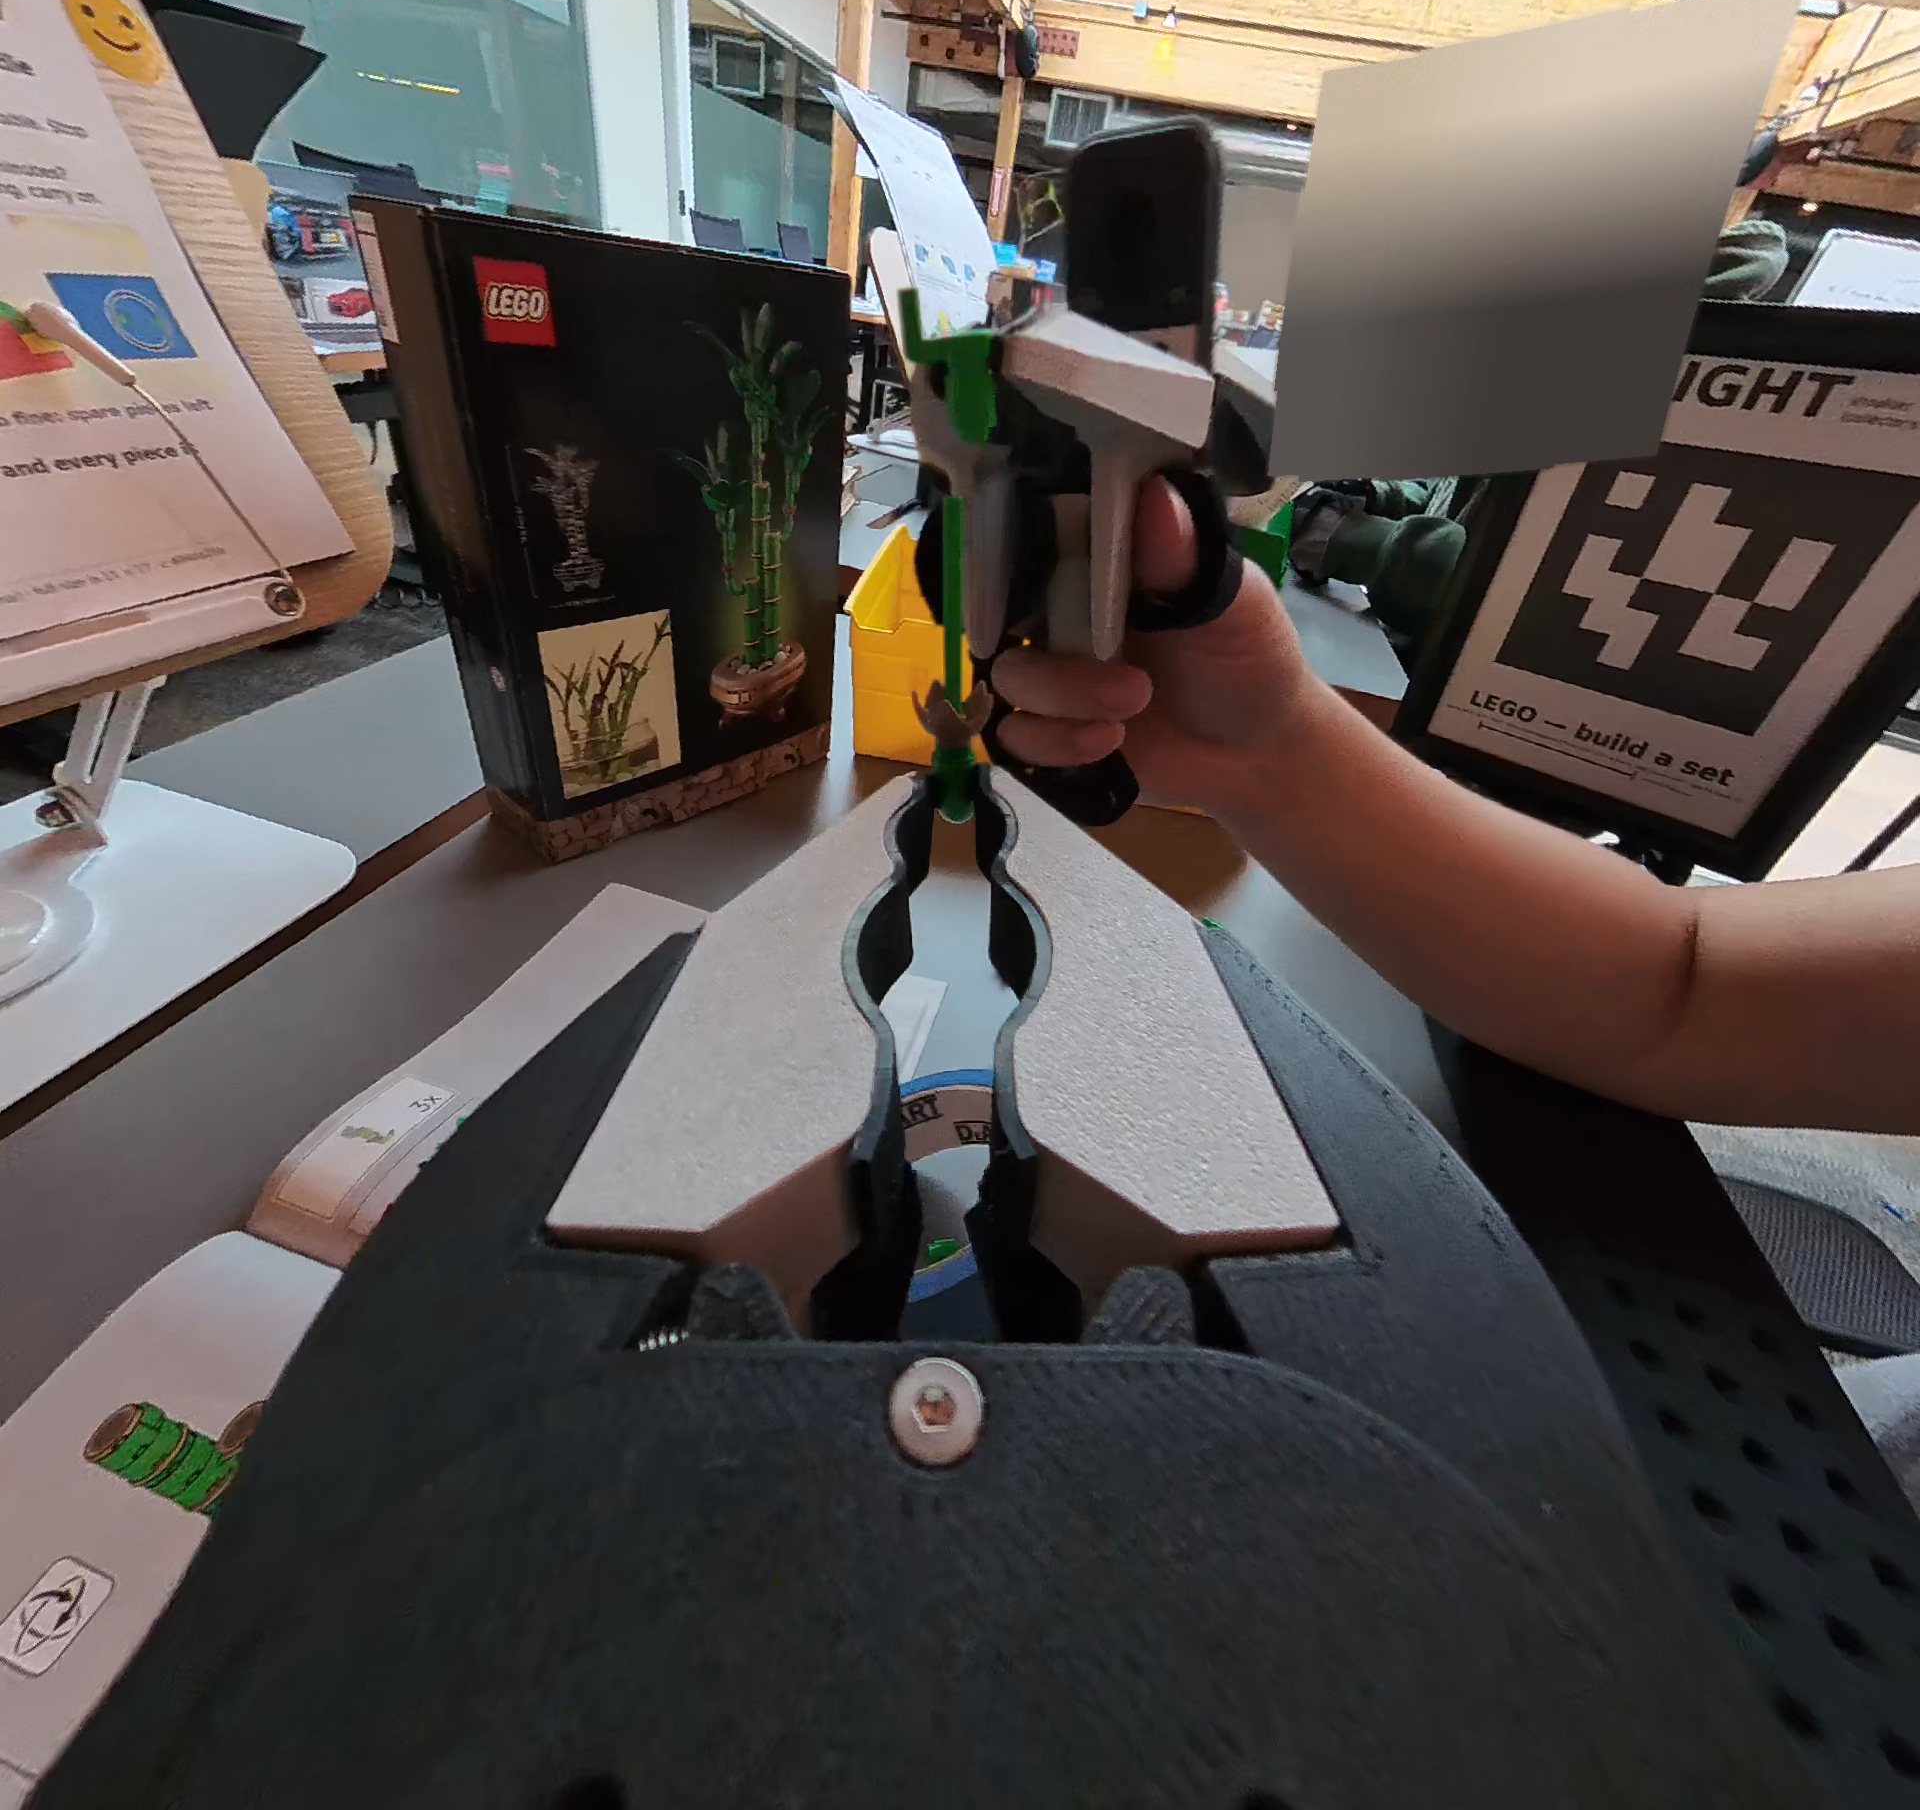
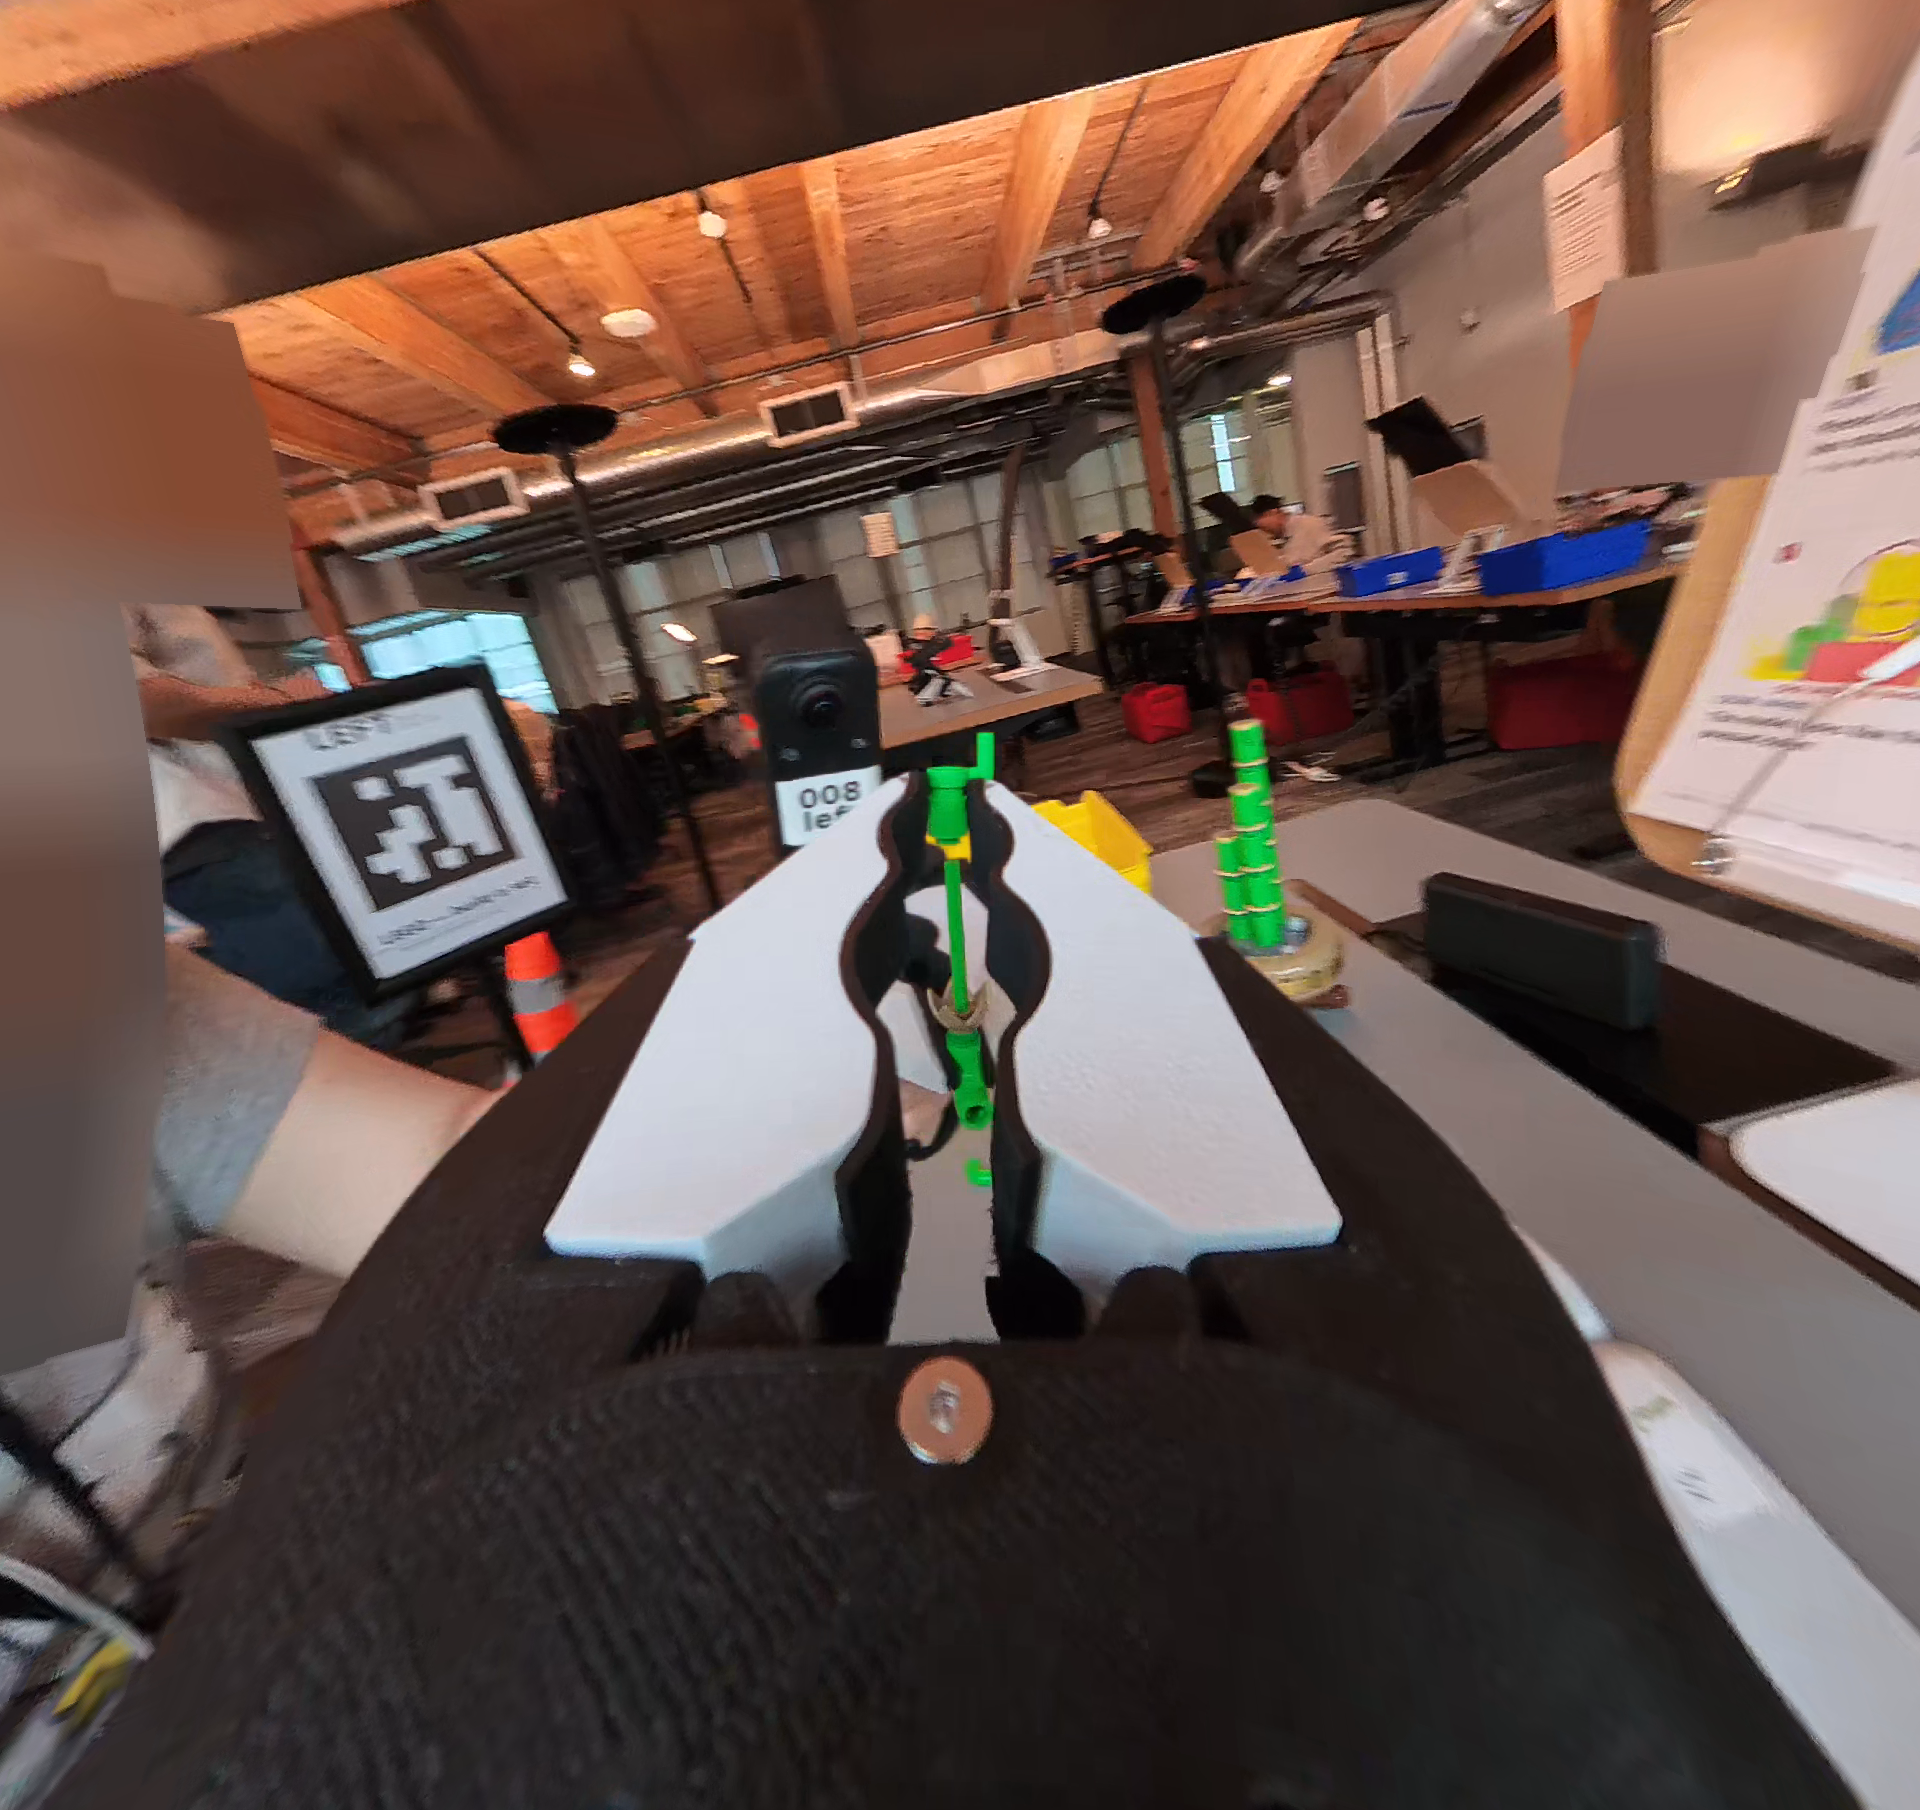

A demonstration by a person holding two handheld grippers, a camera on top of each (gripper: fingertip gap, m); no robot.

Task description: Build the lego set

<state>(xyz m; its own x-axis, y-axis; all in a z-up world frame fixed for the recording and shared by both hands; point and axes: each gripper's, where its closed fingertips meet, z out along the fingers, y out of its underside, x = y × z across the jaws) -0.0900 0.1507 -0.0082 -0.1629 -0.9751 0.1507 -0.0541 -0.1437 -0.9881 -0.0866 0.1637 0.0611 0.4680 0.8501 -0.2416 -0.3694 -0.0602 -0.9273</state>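
Observation:
A thin green lego stem with a tan ring is held upright above the table between both grippers. My left gripper is shut on the stem's lower green piece. My right gripper, held in a hand, is shut on the green connector at the stem's top. In the right wrist view the right gripper pinches that connector, and the stem runs back between its fingers. A built green bamboo stack stands in a tan pot base on the table to the right.
A black lego box stands at the back, with a yellow bin beside it. An open instruction booklet and a blue tape roll lie below my left gripper. A paper stand is on the left and a marker sign on the right. Across from one pair of fingers to the other is roughly 7 cm.

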